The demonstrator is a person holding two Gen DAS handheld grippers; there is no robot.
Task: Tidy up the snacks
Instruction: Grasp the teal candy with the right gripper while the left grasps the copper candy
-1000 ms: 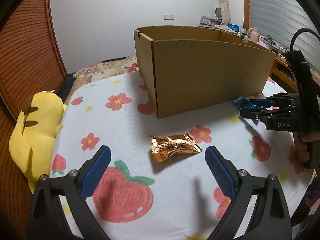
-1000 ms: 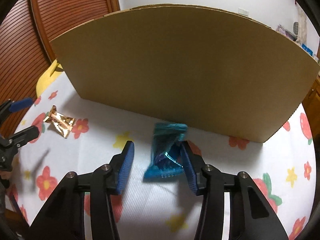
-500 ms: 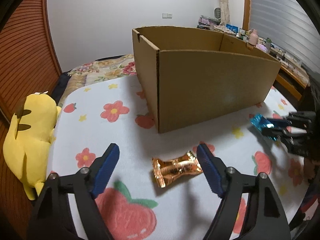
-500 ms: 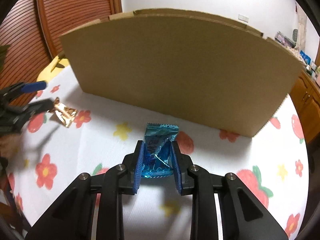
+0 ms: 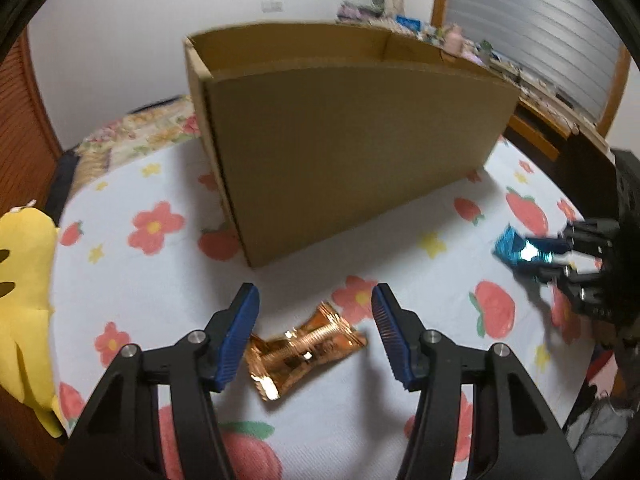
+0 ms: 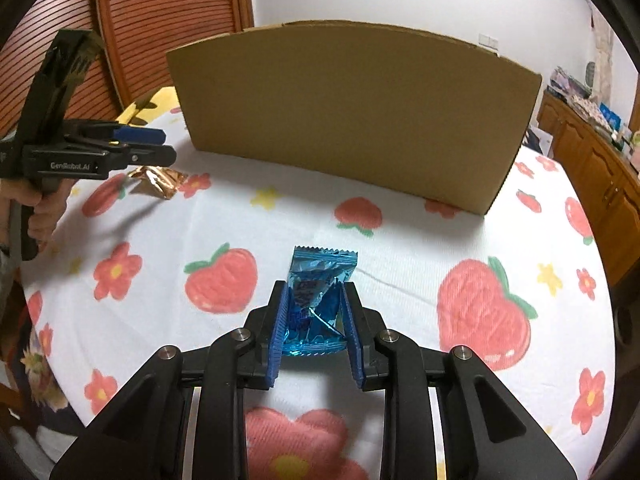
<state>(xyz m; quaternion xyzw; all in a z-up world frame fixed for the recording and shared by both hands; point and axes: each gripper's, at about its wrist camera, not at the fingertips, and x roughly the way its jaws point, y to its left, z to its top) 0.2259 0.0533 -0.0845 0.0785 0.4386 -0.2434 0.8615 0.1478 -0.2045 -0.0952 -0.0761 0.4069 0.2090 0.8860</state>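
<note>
An orange foil snack (image 5: 304,350) lies on the flowered cloth between the fingers of my left gripper (image 5: 314,294). Its jaws are closing; the left pad (image 5: 234,340) is at the wrapper's end and the right pad stands clear of it. My right gripper (image 6: 315,292) is shut on a blue foil snack (image 6: 320,272), held just above the cloth. An open cardboard box (image 5: 340,140) stands behind both snacks. The right wrist view shows the left gripper (image 6: 156,144) over the orange snack (image 6: 160,180). In the left wrist view, the right gripper (image 5: 560,252) holds the blue snack (image 5: 516,246).
A yellow plush toy (image 5: 20,280) lies at the cloth's left edge. A slatted wooden door (image 6: 160,20) stands behind it. Wooden cabinets (image 6: 592,160) with small items on top run along the right. A hand (image 6: 44,216) grips the left gripper's handle.
The left gripper's jaws have narrowed around the orange snack as it came closer. The right gripper shut on the blue snack and pulled it back from the box.
</note>
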